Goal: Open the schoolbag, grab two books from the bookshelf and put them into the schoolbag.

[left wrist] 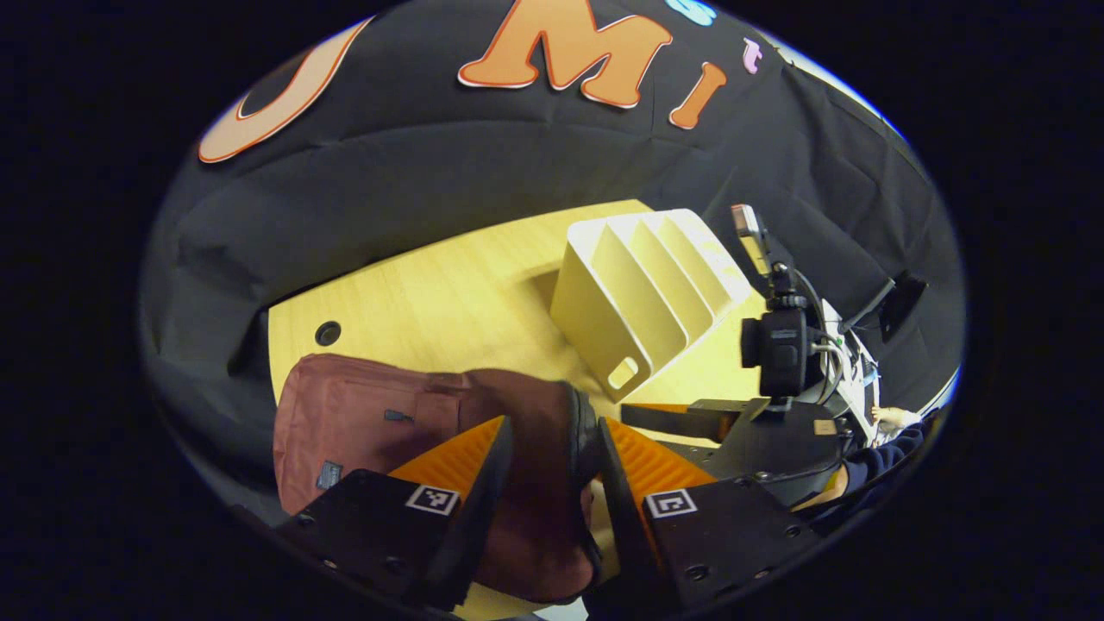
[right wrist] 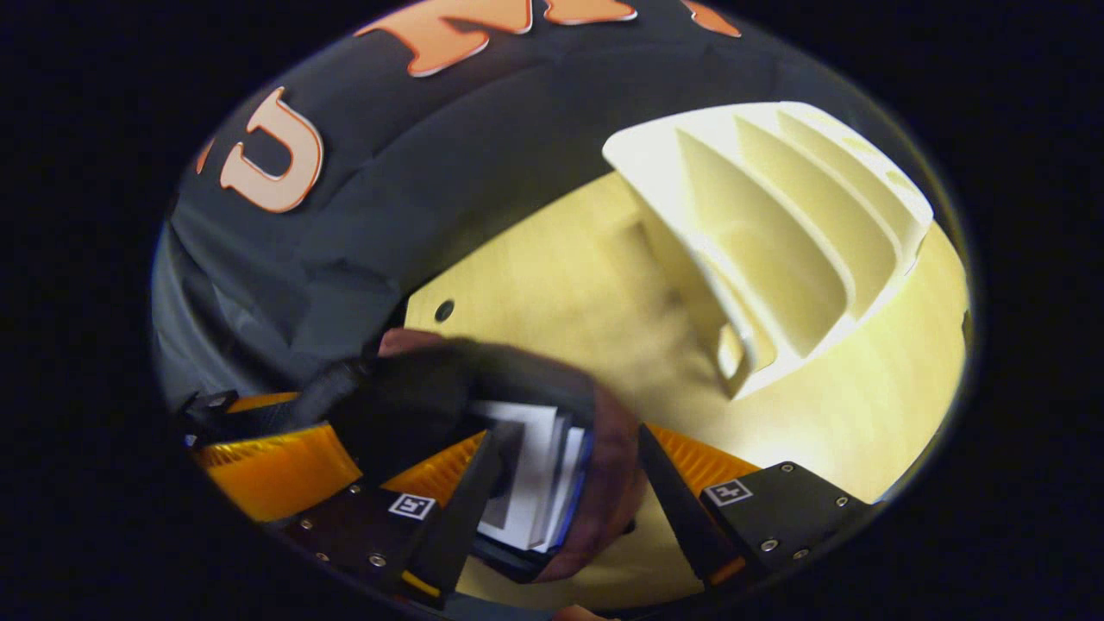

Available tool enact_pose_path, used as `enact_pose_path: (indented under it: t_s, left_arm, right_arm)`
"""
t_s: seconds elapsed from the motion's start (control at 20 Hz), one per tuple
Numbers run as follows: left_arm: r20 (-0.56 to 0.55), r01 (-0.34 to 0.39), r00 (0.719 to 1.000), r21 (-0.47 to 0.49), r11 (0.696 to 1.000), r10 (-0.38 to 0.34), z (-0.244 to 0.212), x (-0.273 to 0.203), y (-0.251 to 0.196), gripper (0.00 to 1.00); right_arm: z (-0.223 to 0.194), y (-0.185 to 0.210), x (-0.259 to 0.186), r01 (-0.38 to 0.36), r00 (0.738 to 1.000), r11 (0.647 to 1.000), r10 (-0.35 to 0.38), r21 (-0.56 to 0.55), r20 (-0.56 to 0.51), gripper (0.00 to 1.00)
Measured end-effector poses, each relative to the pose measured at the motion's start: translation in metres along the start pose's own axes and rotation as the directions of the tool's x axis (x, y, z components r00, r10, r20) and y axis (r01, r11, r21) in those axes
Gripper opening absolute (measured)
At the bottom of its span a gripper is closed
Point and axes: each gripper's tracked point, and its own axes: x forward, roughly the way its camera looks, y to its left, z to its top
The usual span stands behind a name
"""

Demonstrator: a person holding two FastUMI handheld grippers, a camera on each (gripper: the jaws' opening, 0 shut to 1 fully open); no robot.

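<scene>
The maroon schoolbag (left wrist: 362,423) lies on the yellow table (left wrist: 448,302). My left gripper (left wrist: 552,435) is shut on the bag's dark-edged rim and holds its mouth apart. In the right gripper view the mouth of the schoolbag (right wrist: 614,470) faces me, with two books (right wrist: 535,483) inside, their white pages and a blue cover showing. My right gripper (right wrist: 565,440) stands open around the books and the rim. The left gripper's fingers (right wrist: 267,470) show at the far left of that view. The white bookshelf (left wrist: 638,293) (right wrist: 776,241) stands behind the bag with bare slots.
A round cable hole (left wrist: 328,333) (right wrist: 444,310) sits near the table's back corner. A person's dark sleeve (left wrist: 871,457) holds the right gripper's body (left wrist: 780,349) beside the bookshelf. The black cloth wall closes in behind the table.
</scene>
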Motion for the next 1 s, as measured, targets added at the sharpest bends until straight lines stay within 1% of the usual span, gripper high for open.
enact_pose_path:
  t_s: [0.05, 0.1, 0.15, 0.2, 0.25, 0.3, 0.4, 0.5, 0.6, 0.75, 0.85, 0.95, 1.0]
  left_arm:
    - [0.005, 0.009, 1.000, 0.002, 1.000, -0.009, 0.001, 0.000, -0.007, 0.68]
    - [0.019, 0.011, 1.000, 0.008, 1.000, -0.011, 0.003, 0.004, -0.013, 0.77]
    - [0.032, 0.012, 0.999, 0.012, 1.000, -0.013, 0.007, 0.006, -0.022, 0.80]
    - [0.047, 0.009, 0.999, 0.015, 1.000, -0.009, 0.012, 0.007, -0.029, 0.80]
    - [0.069, -0.001, 0.998, 0.017, 1.000, 0.000, 0.018, 0.009, -0.036, 0.82]
    - [0.089, -0.009, 0.996, 0.013, 1.000, 0.008, 0.025, 0.009, -0.045, 0.92]
    - [0.135, -0.032, 0.990, -0.013, 0.999, 0.034, 0.038, 0.014, -0.064, 0.92]
    - [0.183, -0.076, 0.980, -0.053, 0.996, 0.085, 0.050, 0.018, -0.083, 0.92]
    - [0.220, -0.121, 0.965, -0.109, 0.987, 0.142, 0.063, 0.024, -0.105, 0.93]
    - [0.292, -0.174, 0.930, -0.182, 0.968, 0.222, 0.083, 0.030, -0.141, 0.94]
    - [0.342, -0.229, 0.893, -0.214, 0.950, 0.292, 0.095, 0.030, -0.159, 0.94]
    - [0.388, -0.265, 0.855, -0.241, 0.934, 0.343, 0.104, 0.029, -0.177, 0.95]
    - [0.422, -0.279, 0.828, -0.260, 0.924, 0.368, 0.109, 0.024, -0.187, 0.95]
  right_arm:
    - [0.011, -0.008, -0.008, 0.004, 1.000, 1.000, -0.004, 0.003, 0.021, 0.97]
    - [0.024, -0.021, -0.018, 0.020, 0.998, 1.000, -0.021, 0.009, 0.053, 0.97]
    - [0.038, -0.034, -0.024, 0.034, 0.996, 0.999, -0.034, -0.002, 0.085, 0.97]
    - [0.052, -0.049, -0.030, 0.054, 0.991, 0.998, -0.052, -0.012, 0.121, 0.97]
    - [0.067, -0.060, -0.037, 0.062, 0.986, 0.998, -0.057, -0.031, 0.155, 0.97]
    - [0.081, -0.071, -0.043, 0.074, 0.981, 0.996, -0.063, -0.052, 0.181, 0.97]
    - [0.113, -0.091, -0.062, 0.098, 0.967, 0.989, -0.068, -0.112, 0.246, 0.97]
    - [0.144, -0.116, -0.083, 0.127, 0.948, 0.975, -0.066, -0.180, 0.310, 0.97]
    - [0.169, -0.132, -0.107, 0.116, 0.941, 0.967, -0.033, -0.227, 0.338, 0.97]
    - [0.190, -0.154, -0.153, 0.085, 0.928, 0.957, 0.025, -0.276, 0.371, 0.97]
    - [0.208, -0.173, -0.170, 0.077, 0.919, 0.942, 0.061, -0.328, 0.390, 0.97]
    - [0.223, -0.187, -0.188, 0.074, 0.906, 0.924, 0.095, -0.375, 0.413, 0.97]
    - [0.228, -0.191, -0.195, 0.062, 0.900, 0.917, 0.119, -0.393, 0.420, 0.97]
